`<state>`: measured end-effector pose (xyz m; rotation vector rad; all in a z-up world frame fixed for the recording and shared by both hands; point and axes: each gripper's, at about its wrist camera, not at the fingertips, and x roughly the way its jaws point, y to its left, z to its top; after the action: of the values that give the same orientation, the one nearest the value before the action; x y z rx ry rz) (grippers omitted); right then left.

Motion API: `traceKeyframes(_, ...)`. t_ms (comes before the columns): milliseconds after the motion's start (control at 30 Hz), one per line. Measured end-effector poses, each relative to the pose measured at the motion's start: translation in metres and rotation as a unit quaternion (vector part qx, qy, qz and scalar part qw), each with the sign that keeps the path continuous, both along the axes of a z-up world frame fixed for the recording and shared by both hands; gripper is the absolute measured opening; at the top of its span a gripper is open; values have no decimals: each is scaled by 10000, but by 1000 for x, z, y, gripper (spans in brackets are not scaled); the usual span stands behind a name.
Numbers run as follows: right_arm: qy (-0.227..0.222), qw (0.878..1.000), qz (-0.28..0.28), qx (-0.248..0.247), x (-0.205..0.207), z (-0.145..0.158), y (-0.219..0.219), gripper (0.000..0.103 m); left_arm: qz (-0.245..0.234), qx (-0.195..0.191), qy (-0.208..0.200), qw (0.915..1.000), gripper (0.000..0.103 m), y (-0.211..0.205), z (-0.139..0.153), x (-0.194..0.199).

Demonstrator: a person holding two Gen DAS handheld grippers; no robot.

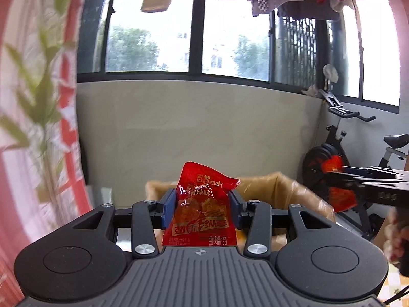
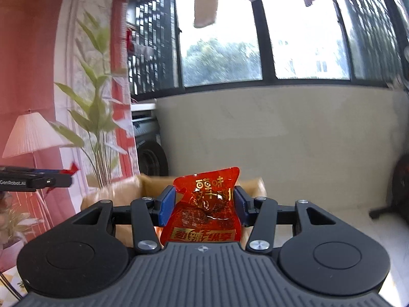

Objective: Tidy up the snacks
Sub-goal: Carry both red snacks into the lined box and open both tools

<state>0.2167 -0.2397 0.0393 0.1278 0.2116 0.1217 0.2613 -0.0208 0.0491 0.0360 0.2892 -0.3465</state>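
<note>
Both grippers, left gripper (image 1: 202,206) and right gripper (image 2: 204,206), are squeezing light, crinkly, slippery red snack packets (image 1: 202,212) (image 2: 207,209) mid-frame, best pinched by their sides.

One snack packet (image 1: 202,209) between each tool's pads, cardboard box (image 1: 276,192) behind, window wall (image 1: 194,133) beyond.
</note>
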Motion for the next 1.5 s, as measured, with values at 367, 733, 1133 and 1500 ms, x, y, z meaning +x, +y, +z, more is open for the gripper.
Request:
traceKeyframes(367, 612, 9978, -108, -223, 77, -16, 7, 51, -46, 151, 498, 9986, 46, -39, -22, 83)
traceKeyframes(733, 1186, 9923, -285, -198, 94, -47, -2, 51, -131, 372, 1004, 9942, 49, -59, -60, 120)
traceKeyframes(1133, 1354, 9898, -359, -256, 81, -53, -8, 74, -203, 421, 1019, 9937, 74, -53, -57, 102)
traceKeyframes(1500, 1165, 9927, -262, -156, 52, -39, -1, 84, -149, 348, 815, 9960, 81, -37, -38, 67)
